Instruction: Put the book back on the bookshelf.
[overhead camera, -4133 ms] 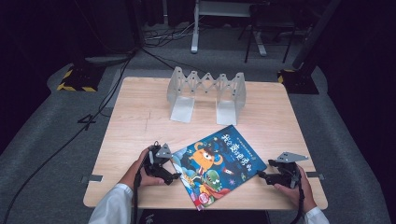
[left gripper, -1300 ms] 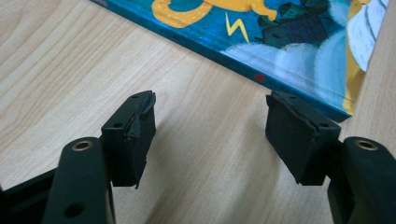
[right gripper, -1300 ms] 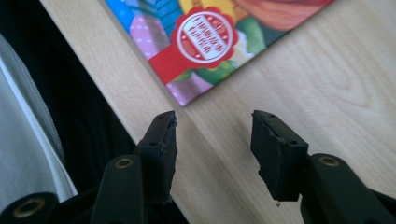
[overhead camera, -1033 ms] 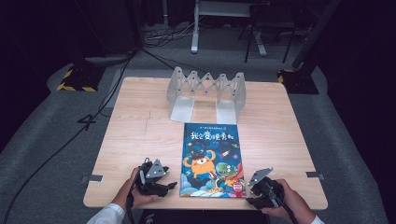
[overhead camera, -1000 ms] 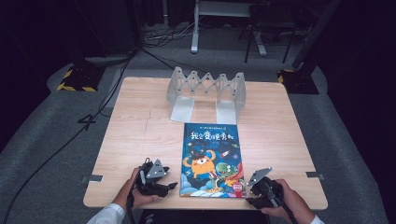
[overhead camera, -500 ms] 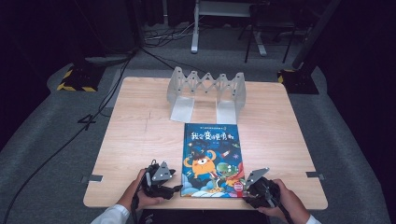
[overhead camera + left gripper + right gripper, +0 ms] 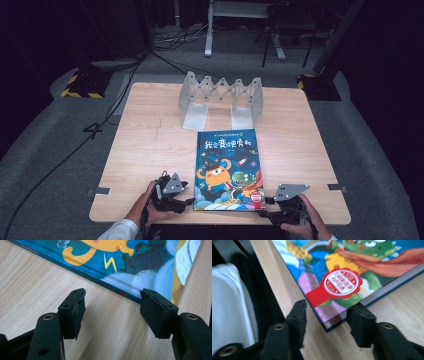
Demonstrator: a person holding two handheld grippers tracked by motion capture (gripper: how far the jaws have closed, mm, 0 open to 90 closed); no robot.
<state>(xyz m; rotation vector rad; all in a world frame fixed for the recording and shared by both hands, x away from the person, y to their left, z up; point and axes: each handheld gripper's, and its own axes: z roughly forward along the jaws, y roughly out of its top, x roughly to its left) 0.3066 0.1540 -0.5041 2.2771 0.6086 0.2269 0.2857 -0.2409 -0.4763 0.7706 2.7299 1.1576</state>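
- Dark floor surrounds one light wooden table.
- One picture book lies flat at the table's near edge, its blue cover showing an orange monster and a red seal.
- One grey zigzag rack stands near the far edge.
- Left gripper: jaws spread beside the book's left edge, grasping nothing.
- Right gripper: jaws parted around the book's near right corner, not clamped.

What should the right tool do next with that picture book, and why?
Probably ease the right tool forward a touch and close on the book. In the right gripper view its open jaws straddle the book's near corner, which lies at the table edge. The left tool is open too, just short of the spine edge.
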